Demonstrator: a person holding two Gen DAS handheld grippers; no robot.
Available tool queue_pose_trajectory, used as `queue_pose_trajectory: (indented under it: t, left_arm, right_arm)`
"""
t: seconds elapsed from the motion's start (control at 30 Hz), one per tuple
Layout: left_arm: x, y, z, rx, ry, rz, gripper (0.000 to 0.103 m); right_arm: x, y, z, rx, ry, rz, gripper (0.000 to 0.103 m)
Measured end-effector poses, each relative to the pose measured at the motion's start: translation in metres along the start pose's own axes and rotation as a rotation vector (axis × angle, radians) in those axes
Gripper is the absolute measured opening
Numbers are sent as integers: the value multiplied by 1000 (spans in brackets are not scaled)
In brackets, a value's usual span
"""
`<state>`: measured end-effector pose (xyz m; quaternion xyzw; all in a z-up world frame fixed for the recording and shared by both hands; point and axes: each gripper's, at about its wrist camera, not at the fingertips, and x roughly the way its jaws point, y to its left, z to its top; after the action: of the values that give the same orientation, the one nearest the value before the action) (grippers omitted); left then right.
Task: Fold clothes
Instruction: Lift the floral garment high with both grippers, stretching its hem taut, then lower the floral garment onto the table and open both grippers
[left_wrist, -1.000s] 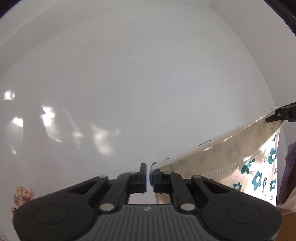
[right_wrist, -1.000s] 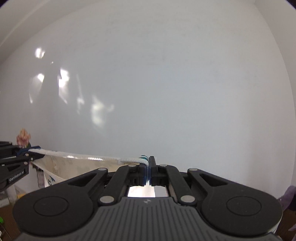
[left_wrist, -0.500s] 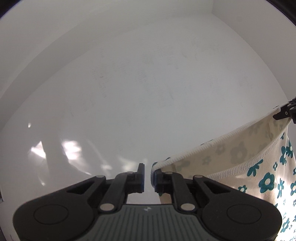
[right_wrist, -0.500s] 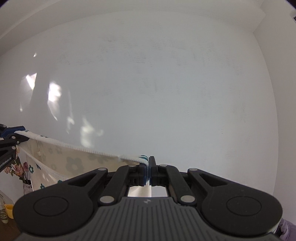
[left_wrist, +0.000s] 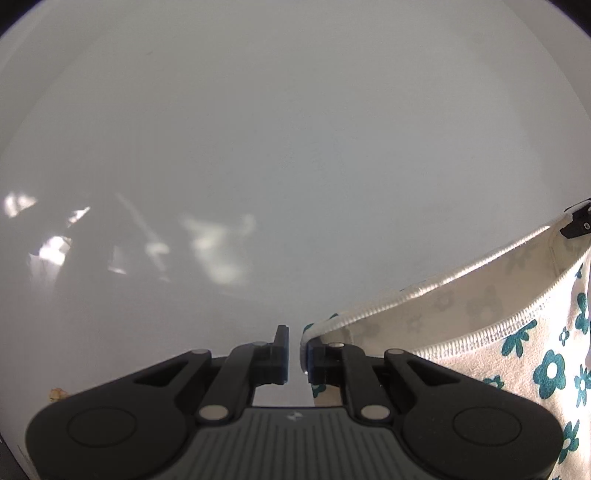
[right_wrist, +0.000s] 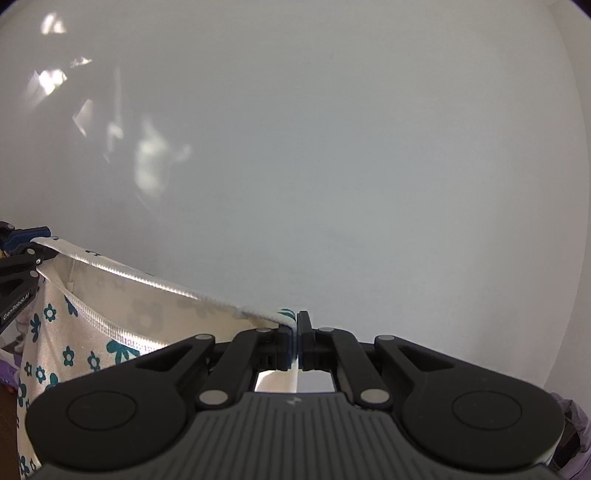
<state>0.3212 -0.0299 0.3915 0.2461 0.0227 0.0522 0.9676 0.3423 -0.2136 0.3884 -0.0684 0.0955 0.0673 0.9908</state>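
Observation:
A cream garment with teal flowers (left_wrist: 480, 302) hangs stretched in the air between my two grippers, its ribbed hem taut. In the left wrist view my left gripper (left_wrist: 295, 343) has the hem's end against its right pad. A thin gap shows beside it, and the jaws are closing on the cloth. My right gripper (left_wrist: 576, 221) shows at the right edge, holding the other end. In the right wrist view my right gripper (right_wrist: 297, 332) is shut tight on the hem of the garment (right_wrist: 110, 306). The left gripper (right_wrist: 26, 247) pinches the far end at the left edge.
A plain white wall (left_wrist: 295, 147) with patches of reflected light fills both views. Purple fabric (right_wrist: 569, 413) lies low at the right in the right wrist view. A bit of a flower bunch (left_wrist: 57, 395) peeks out at the lower left in the left wrist view.
Both grippers have swept sideways along the wall with the garment still stretched between them. The ceiling edge has left both views, and the light patches have shifted.

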Motion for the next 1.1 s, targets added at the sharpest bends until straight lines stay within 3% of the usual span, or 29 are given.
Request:
queue_pose_trajectory:
  t: [0.07, 0.13, 0.3, 0.47, 0.63, 0.8, 0.93, 1.03, 1.1]
  left_arm:
    - [25, -12, -6, 2, -15, 39, 6]
    - [35, -2, 3, -24, -85, 100, 4]
    - [6, 21, 35, -62, -195, 119, 4]
    - [-30, 2, 1, 42, -214, 79, 4]
    - [-88, -38, -95, 155, -182, -26, 4]
    - [-184, -83, -239, 268, -90, -247, 4]
    - [-245, -117, -337, 291, 48, -441, 3]
    - [-270, -132, -376, 276, 118, -493, 3]
    - [-271, -131, -381, 252, 140, -497, 3]
  right_arm:
    - [31, 3, -2, 13, 1, 3, 1]
    - [43, 3, 11, 49, -47, 2, 1]
    - [12, 8, 53, 2, -218, -62, 1]
    - [-15, 29, 13, -161, -245, -127, 1]
    - [-47, 33, -90, -286, -167, -63, 1]
    - [-103, 38, -252, -417, -4, 108, 1]
    - [-153, 40, -370, -403, 141, 214, 1]
    - [-168, 49, -420, -383, 236, 243, 1]
    - [-181, 50, -438, -368, 258, 233, 1]
